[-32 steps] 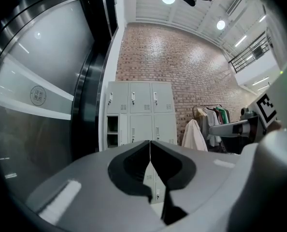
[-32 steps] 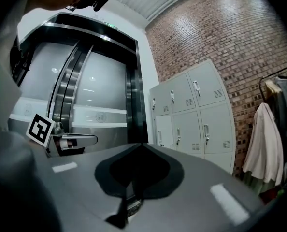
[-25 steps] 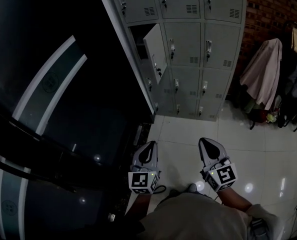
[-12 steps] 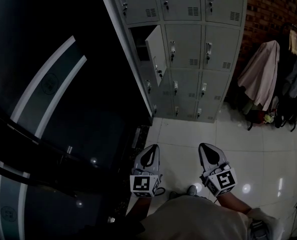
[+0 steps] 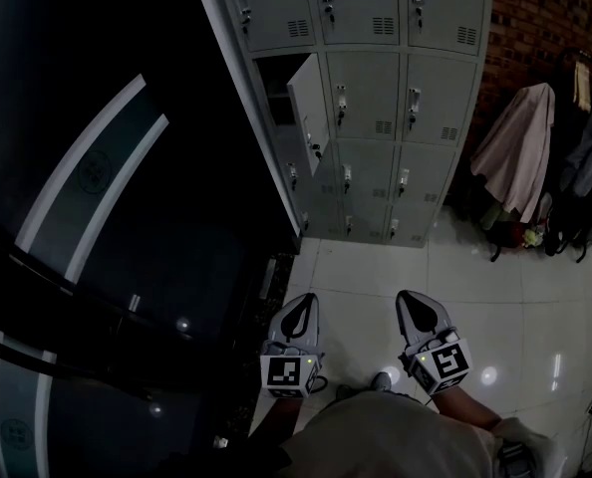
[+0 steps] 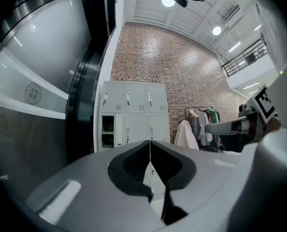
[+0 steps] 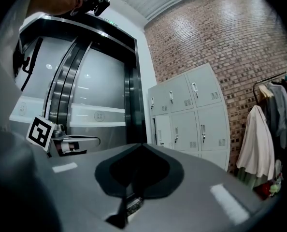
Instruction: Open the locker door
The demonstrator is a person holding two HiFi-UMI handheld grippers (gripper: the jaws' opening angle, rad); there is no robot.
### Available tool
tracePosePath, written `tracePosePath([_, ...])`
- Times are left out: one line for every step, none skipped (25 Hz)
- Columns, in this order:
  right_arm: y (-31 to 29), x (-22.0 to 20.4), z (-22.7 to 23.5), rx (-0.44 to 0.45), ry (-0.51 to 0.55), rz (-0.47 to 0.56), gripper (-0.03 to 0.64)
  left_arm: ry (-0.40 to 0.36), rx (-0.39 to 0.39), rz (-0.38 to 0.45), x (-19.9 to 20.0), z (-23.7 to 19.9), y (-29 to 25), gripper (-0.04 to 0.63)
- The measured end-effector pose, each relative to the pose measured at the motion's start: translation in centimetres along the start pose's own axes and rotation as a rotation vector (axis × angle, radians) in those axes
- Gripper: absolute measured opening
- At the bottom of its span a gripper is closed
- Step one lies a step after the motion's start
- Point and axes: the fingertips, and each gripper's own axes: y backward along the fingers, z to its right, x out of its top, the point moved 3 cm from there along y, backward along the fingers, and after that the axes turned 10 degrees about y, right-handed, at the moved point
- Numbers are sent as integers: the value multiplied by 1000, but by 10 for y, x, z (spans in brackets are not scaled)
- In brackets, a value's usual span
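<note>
- Currently the left gripper (image 5: pixel 302 301), a grey two-jaw tool with a square-marker cube, is clenched: its jaws meet along a thin line with nothing between them.
- The matching right gripper (image 5: pixel 409 298) is likewise closed and empty.
- Both are held low, close to the person's body and side by side, over the glossy white tiled floor (image 5: pixel 495 287).
- The bank of pale grey metal lockers (image 5: pixel 376 98) stands ahead of them and well apart, against a red brick wall (image 5: pixel 545 18).
- One grey locker door (image 5: pixel 309 108), in the leftmost column and second row visible from the top, stands swung outward, showing its dark compartment (image 5: pixel 274 88); the other doors are closed.
- Coats on a rack (image 5: pixel 520 147) hang to the right of the lockers.
- A dark glass panel with pale curved bands (image 5: pixel 97 167) fills the left side.
</note>
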Motion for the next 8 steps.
tracePosePath([-2, 1, 2, -2, 13, 41, 0, 1, -1, 1, 1, 1, -1, 64])
tracePosePath([-3, 2, 3, -1, 15, 58, 0, 3, -2, 1, 1, 1, -2, 64])
tracePosePath([-4, 3, 1, 1, 8, 48, 0, 5, -2, 1, 0, 1, -3, 64])
tracePosePath([-4, 2, -1, 4, -6, 11, 0, 7, -1, 0, -1, 0, -4, 64])
tracePosePath([-4, 1, -3, 6, -23, -49, 0, 7, -1, -1, -2, -1, -6, 65])
tracePosePath([-4, -1, -6, 8, -40, -113, 0, 6, -3, -2, -3, -2, -7, 64])
tracePosePath([-5, -3, -8, 10, -57, -176, 0, 3, -6, -4, -4, -3, -9, 64])
tracePosePath([-5, -5, -10, 11, -74, -238, 0, 1, -9, -6, -4, -4, -11, 65])
